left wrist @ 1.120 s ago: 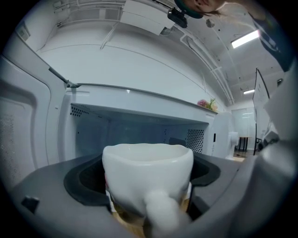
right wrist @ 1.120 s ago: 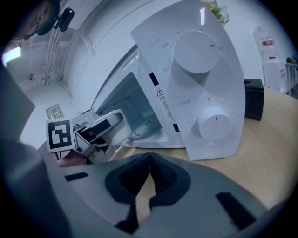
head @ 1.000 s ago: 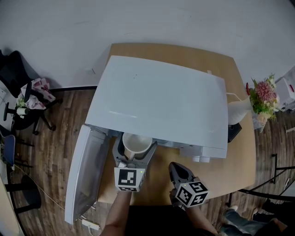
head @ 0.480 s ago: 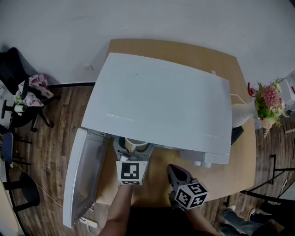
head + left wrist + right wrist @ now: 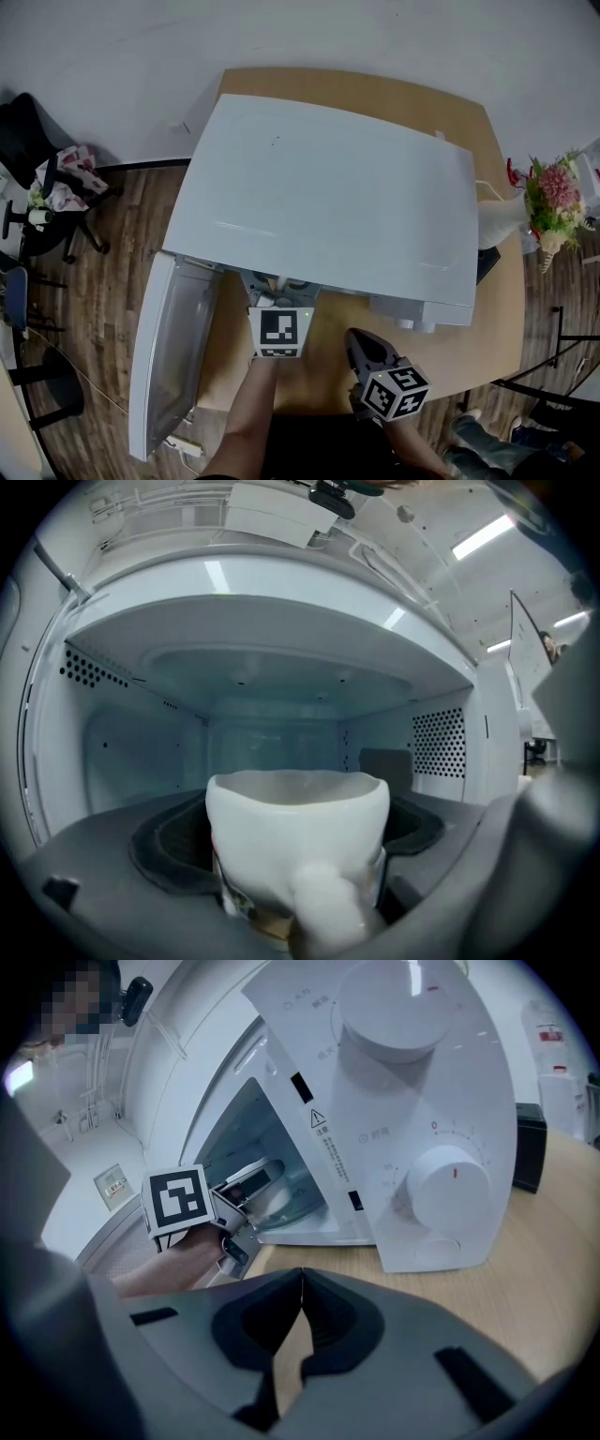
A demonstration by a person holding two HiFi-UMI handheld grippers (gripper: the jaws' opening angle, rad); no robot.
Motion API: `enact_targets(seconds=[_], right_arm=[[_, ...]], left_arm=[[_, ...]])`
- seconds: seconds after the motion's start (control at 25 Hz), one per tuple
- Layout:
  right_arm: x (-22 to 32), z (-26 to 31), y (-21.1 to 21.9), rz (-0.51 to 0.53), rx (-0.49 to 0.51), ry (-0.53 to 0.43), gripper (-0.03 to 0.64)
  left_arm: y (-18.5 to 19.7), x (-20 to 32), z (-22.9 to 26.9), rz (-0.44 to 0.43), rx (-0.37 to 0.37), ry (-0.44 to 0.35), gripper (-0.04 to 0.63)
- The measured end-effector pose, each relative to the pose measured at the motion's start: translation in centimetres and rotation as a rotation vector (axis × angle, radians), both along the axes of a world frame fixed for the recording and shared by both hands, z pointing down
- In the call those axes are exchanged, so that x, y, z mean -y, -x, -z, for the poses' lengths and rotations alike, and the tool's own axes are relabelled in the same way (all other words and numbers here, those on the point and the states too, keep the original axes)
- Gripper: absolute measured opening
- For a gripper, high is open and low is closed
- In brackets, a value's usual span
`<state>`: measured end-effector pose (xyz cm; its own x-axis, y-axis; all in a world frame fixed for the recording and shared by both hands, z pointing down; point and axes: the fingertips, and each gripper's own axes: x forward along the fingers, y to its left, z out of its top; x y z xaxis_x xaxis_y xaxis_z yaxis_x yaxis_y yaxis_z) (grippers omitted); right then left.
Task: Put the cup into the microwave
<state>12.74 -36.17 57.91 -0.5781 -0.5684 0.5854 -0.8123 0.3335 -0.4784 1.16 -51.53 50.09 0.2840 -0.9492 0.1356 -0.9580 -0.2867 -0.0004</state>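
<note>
Jaws of the left claw are clamped on the white cup, one on each side of it, with the cup's handle turned back toward the claw's camera. Claw and cup are in the mouth of the microwave. In the left gripper view the pale cavity with its perforated side walls lies around and behind the cup. Whether the cup touches the cavity floor cannot be told. From the head view the cup is almost wholly hidden under the front edge of the microwave's top, and only the claw's marker cube and the person's forearm stick out.

The right claw has its jaws together, tips touching, with nothing between them. It hangs over the wooden bench in front of the microwave's control panel, which carries an upper dial and a lower dial.

The microwave door is swung wide open to the left, out past the bench edge. A vase of flowers stands off the bench's right end, and an office chair stands on the wooden floor far to the left.
</note>
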Motion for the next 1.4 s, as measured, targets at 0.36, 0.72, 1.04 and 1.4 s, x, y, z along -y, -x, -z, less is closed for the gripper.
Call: enact_targets(seconds=[0.36,0.72,1.04,1.4], right_arm=[[-0.9,-0.2,0.0,-0.003,-0.014,0.016,-0.006],[-0.7,-0.2,0.0,-0.007,-0.022,0.014,-0.006],[-0.8,-0.3,0.1,0.002,-0.024,0.016,-0.006],[-0.8,-0.5,-0.2,-0.001,-0.036,0.011,-0.006]], left_arm=[[-0.2,1.1,-1.2,0.005,0.031,0.022,0.479],[0.0,1.4,-1.5,0.009,0.058,0.018,0.479],[-0.1,1.4,-1.7,0.018,0.069,0.026,0.479],[-0.1,1.5,-1.8,0.009,0.065,0.028,0.479]])
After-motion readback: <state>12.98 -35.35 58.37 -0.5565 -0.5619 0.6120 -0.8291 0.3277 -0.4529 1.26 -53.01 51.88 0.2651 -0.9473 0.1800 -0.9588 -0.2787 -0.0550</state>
